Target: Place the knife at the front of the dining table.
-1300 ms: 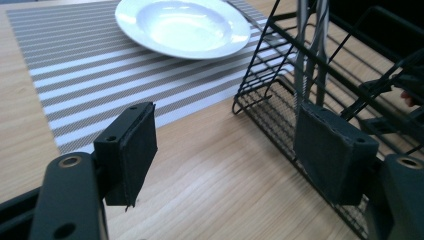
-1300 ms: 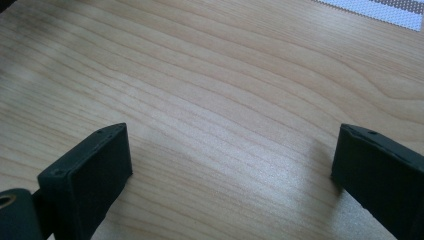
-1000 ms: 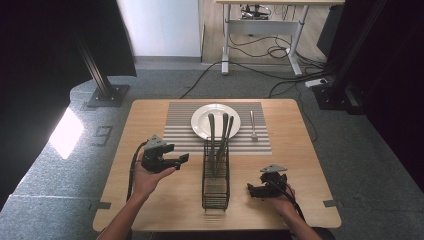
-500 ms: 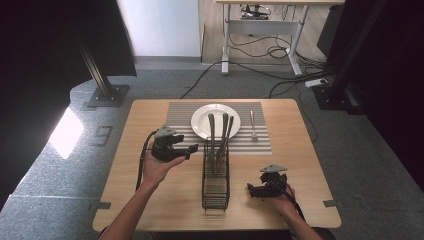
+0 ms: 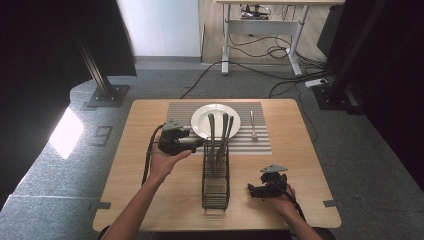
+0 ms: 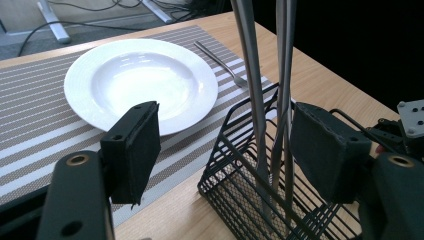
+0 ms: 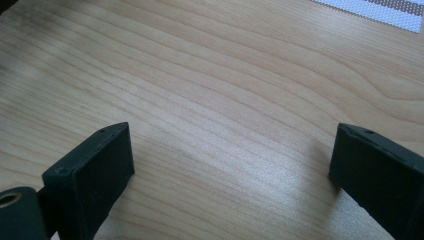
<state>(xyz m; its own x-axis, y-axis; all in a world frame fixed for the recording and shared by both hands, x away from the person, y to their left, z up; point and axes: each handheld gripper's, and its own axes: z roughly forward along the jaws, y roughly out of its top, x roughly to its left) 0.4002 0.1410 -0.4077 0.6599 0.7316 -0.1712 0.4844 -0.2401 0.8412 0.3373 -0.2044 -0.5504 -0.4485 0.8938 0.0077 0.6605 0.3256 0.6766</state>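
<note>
My left tongs gape wide, empty, the grey metal utensil handles in the black wire caddy just ahead between them. I'd centre on one handle before closing. Right tongs rest wide open over bare bench.

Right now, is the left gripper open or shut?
Open. In its own view the left gripper has its jaws wide apart, with the utensil handles in the basket between them, not yet clamped.
</note>
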